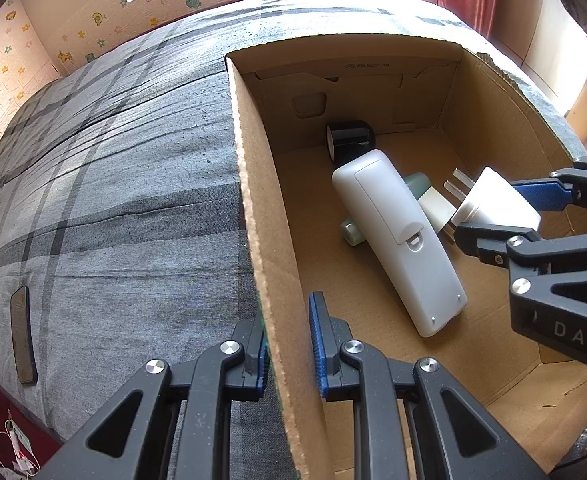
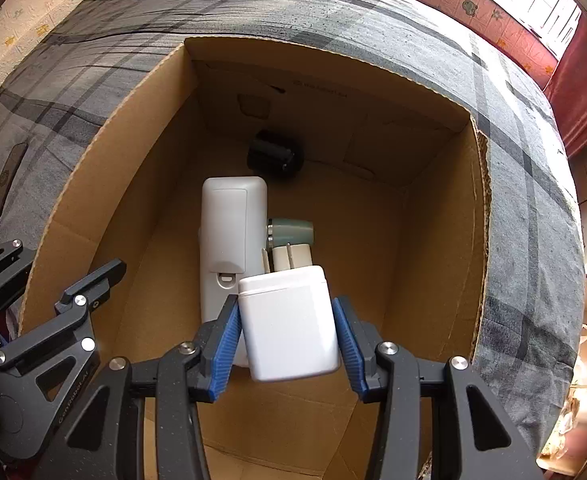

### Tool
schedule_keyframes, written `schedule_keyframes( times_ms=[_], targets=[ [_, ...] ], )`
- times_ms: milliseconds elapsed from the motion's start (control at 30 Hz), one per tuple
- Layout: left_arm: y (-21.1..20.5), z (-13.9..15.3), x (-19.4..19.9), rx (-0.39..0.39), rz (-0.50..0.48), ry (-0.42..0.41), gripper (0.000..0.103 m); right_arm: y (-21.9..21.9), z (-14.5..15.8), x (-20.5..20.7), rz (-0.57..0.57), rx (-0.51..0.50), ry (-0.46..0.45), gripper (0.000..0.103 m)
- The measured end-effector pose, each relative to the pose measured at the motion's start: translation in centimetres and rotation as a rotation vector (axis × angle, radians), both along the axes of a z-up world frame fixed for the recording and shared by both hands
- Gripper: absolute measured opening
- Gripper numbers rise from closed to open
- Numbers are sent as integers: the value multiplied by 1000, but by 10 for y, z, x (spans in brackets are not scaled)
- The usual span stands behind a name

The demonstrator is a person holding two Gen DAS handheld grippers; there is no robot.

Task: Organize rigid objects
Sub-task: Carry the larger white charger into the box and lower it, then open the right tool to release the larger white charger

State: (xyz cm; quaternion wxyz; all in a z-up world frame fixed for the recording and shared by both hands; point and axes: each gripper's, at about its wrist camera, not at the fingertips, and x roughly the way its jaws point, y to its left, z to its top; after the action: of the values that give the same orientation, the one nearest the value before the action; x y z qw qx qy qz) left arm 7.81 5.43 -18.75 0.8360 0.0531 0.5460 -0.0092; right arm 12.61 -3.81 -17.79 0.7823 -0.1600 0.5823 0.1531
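White plastic plug-in charger block [image 1: 497, 200] hangs inside the open brown cardboard box [image 1: 253, 184] in the left wrist view, pinched between the blue pads of the right gripper [image 1: 489, 210], which comes in from the right edge. Its two metal prongs point left and a little away, toward the long white plastic remote control [image 1: 397, 236] lying slantwise on the box floor. A pale green cylindrical bottle [image 1: 417, 184] pokes out from under the remote, and a black cylinder [image 1: 349, 138] rests on its side near the far wall. The left gripper [image 1: 289, 344] is clamped on the near left wall of the box, one finger inside and one outside, holding it steady on the grey checked bedcover [image 1: 113, 180].

From the right wrist view, the charger [image 2: 289, 324] sits squarely between the right gripper's [image 2: 289, 340] blue pads, its long axis running along the fingers, prongs forward and downward. Directly past it lie the remote [image 2: 229, 232] and green bottle [image 2: 293, 232]; bare cardboard floor lies to the right. My judgement: letting go here would drop it onto the remote's near end, so a slight shift rightward looks cleaner.
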Motion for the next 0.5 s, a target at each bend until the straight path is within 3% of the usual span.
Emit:
schedule_keyframes(
  times_ms=[500],
  targets=[
    [0, 0, 0, -2, 0, 1, 19, 10, -31, 15, -16, -84, 59, 47]
  ],
)
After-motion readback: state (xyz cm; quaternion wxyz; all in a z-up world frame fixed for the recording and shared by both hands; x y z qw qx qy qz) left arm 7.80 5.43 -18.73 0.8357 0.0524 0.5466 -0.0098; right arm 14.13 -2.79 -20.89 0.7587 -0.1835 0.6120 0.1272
